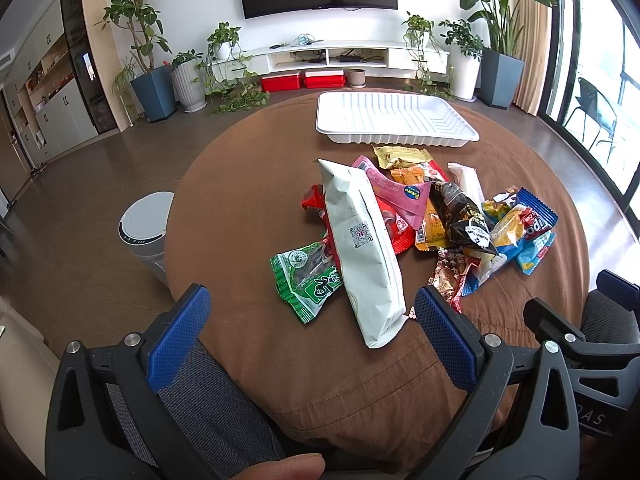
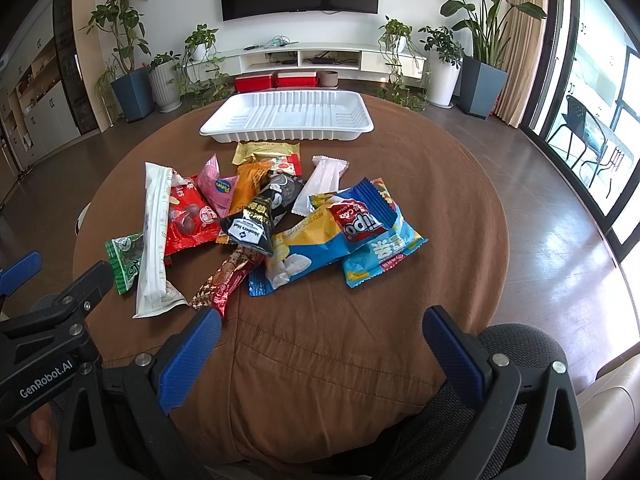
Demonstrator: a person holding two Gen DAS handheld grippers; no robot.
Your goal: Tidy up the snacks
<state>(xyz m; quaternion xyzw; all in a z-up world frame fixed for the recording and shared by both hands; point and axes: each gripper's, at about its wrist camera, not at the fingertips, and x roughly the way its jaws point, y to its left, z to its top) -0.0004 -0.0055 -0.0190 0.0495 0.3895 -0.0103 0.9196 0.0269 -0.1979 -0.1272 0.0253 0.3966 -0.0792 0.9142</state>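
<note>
Snacks (image 2: pixel 256 220) lie heaped at the middle of the round brown bench (image 2: pixel 440 184), overlapping one another, which reads as the unsorted start of the job. At 12 o'clock from the heap, just beyond it, sits the white tray (image 2: pixel 224 126), bare inside and turned broadside, likely the place they are meant to go. The long white pack (image 1: pixel 362 248) lies on top of the green pack (image 1: pixel 306 280) and the red pack (image 2: pixel 188 220), its near end pointing toward 6 o'clock, so it looks the easiest first pick. The left gripper (image 1: pixel 312 324) hovers at 6 o'clock with jaws spread wide and holding nothing, that near end between them. The right gripper (image 2: pixel 322 338) is likewise spread and empty, low over bare cloth short of the blue pack (image 2: pixel 376 256).
</note>
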